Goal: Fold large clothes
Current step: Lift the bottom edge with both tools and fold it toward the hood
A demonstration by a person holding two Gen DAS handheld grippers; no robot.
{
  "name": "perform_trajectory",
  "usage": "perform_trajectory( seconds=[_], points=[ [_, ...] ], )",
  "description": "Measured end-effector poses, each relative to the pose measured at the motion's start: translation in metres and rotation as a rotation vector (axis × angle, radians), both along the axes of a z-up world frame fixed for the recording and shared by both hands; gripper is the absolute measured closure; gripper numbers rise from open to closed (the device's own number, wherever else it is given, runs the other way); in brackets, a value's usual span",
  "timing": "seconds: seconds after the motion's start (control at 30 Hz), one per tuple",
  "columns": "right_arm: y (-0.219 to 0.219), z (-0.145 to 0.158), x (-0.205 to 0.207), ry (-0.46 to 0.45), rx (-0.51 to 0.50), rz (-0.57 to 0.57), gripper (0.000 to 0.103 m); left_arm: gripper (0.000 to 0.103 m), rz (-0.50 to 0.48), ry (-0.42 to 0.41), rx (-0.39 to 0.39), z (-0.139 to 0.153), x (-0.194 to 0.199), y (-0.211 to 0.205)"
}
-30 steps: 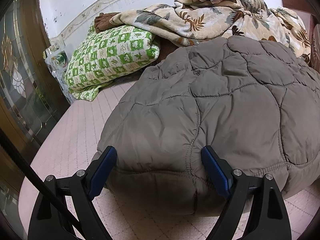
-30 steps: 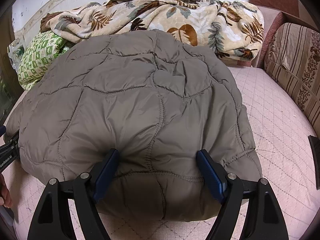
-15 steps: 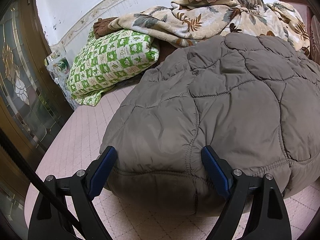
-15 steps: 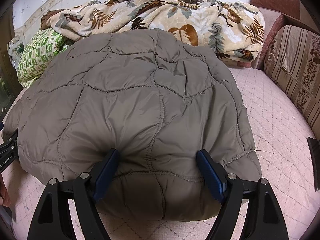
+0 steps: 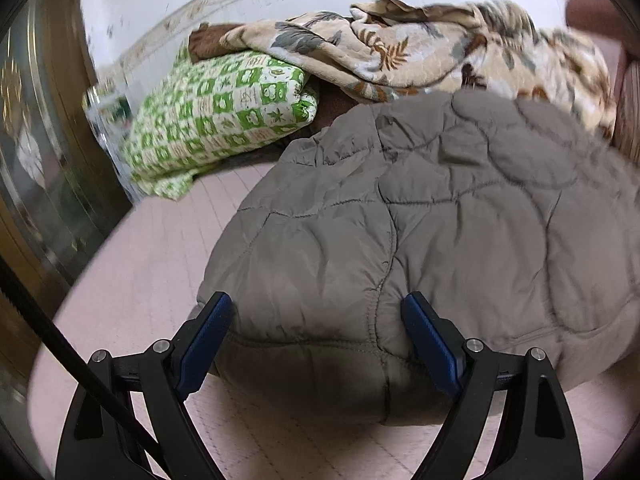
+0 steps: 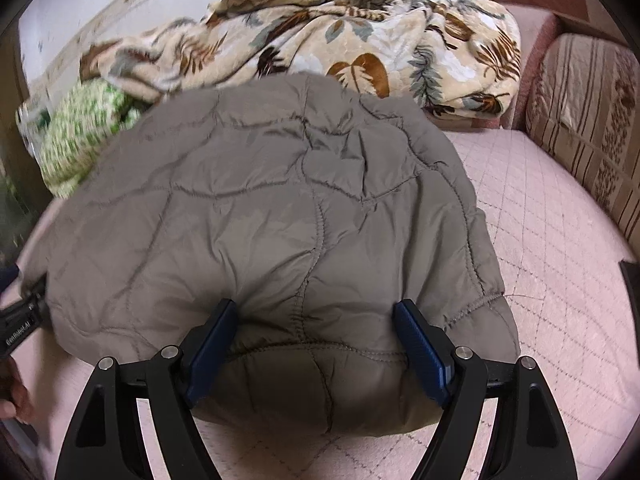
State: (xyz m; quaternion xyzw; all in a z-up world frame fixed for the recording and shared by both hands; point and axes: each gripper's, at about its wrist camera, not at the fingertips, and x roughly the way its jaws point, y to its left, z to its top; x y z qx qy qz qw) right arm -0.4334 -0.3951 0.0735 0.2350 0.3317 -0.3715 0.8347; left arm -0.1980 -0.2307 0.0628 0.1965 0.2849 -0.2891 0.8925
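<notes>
A grey-brown quilted jacket [image 5: 420,240] lies folded in a thick bundle on the pink quilted bed; it also fills the right wrist view [image 6: 260,220]. My left gripper [image 5: 316,320] is open, its blue pads straddling the jacket's near left edge. My right gripper [image 6: 314,328] is open, its pads straddling the near right edge. The left gripper's body shows at the far left of the right wrist view [image 6: 20,320].
A leaf-print blanket [image 6: 340,40] is heaped against the white wall behind the jacket. A green checked pillow [image 5: 216,120] lies at back left. A striped sofa cushion [image 6: 588,120] stands at right. Pink bed cover [image 6: 560,260] surrounds the jacket. A glass door [image 5: 36,160] is at left.
Both cameras have tilted and pulled back slightly, so more wall and bed show. The jacket stays between both pairs of open fingers. The view is blurred by motion.
</notes>
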Motion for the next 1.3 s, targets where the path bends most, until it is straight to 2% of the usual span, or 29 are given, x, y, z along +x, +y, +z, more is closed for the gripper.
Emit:
perform_trajectory(
  seconds=[0.13, 0.27, 0.33, 0.47, 0.6, 0.73, 0.87, 0.97, 1.17, 1.3],
  points=[
    [-0.005, 0.015, -0.027, -0.119, 0.042, -0.044, 0.019, 0.016, 0.043, 0.093, -0.119, 0.016, 0.018, 0.027],
    [-0.014, 0.020, -0.059, -0.181, 0.068, -0.145, 0.019, 0.016, 0.126, 0.205, -0.201, 0.016, 0.046, 0.056],
    [-0.023, 0.017, -0.077, -0.225, 0.117, -0.204, 0.019, 0.016, 0.173, 0.279, -0.238, 0.011, 0.063, 0.074],
    [-0.037, -0.004, -0.119, -0.352, 0.298, -0.342, 0.019, 0.016, 0.245, 0.451, -0.354, 0.004, 0.094, 0.109],
    [-0.043, -0.022, -0.138, -0.459, 0.431, -0.387, 0.019, 0.018, 0.268, 0.642, -0.478, -0.013, 0.109, 0.128],
    [-0.043, -0.032, -0.140, -0.515, 0.508, -0.392, 0.019, 0.021, 0.264, 0.756, -0.534, -0.029, 0.110, 0.128],
    [-0.045, -0.044, -0.140, -0.563, 0.570, -0.403, 0.018, 0.021, 0.244, 0.781, -0.547, -0.034, 0.107, 0.116],
    [-0.046, -0.052, -0.142, -0.610, 0.601, -0.420, 0.014, 0.021, 0.232, 0.804, -0.555, -0.038, 0.106, 0.108],
    [-0.048, -0.066, -0.131, -0.610, 0.642, -0.444, 0.011, 0.021, 0.248, 0.791, -0.549, -0.044, 0.106, 0.097],
    [-0.051, -0.067, -0.119, -0.601, 0.596, -0.444, 0.007, 0.017, 0.248, 0.795, -0.552, -0.050, 0.108, 0.092]
  ],
)
